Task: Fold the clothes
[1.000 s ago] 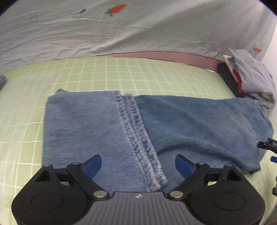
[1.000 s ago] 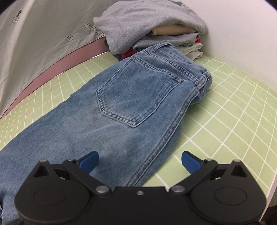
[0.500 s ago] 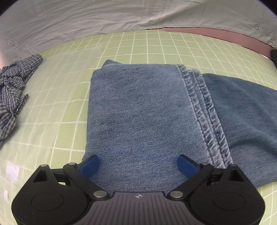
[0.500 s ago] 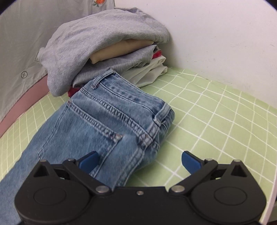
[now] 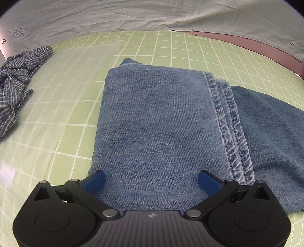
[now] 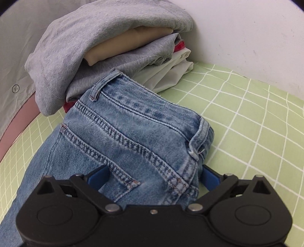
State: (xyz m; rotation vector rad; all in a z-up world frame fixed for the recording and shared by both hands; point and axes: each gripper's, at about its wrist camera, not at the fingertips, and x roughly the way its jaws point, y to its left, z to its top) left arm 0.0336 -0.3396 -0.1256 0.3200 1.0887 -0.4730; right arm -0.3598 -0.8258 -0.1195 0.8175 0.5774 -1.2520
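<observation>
Blue jeans (image 5: 155, 121) lie flat on the green grid mat (image 5: 171, 49), the legs folded over so the stitched hems (image 5: 228, 121) rest on top. My left gripper (image 5: 152, 182) hovers low over the folded leg end, open wide, its blue pads (image 5: 95, 182) apart above the denim. In the right wrist view the jeans' waistband end (image 6: 144, 121) with a belt loop (image 6: 197, 140) and back pocket fills the middle. My right gripper (image 6: 153, 178) straddles the waistband corner, its jaws closing with the denim between them; no firm pinch shows.
A stack of folded clothes (image 6: 106, 41), grey on top, stands just behind the waistband against a white wall (image 6: 247, 28). A crumpled blue checked shirt (image 5: 17, 76) lies at the mat's left. A pale sheet (image 5: 133, 15) hangs along the back.
The left gripper shifted left along the jeans and lower over the folded end. The right gripper travelled up to the waistband corner, and its pads have drawn inward around it.
</observation>
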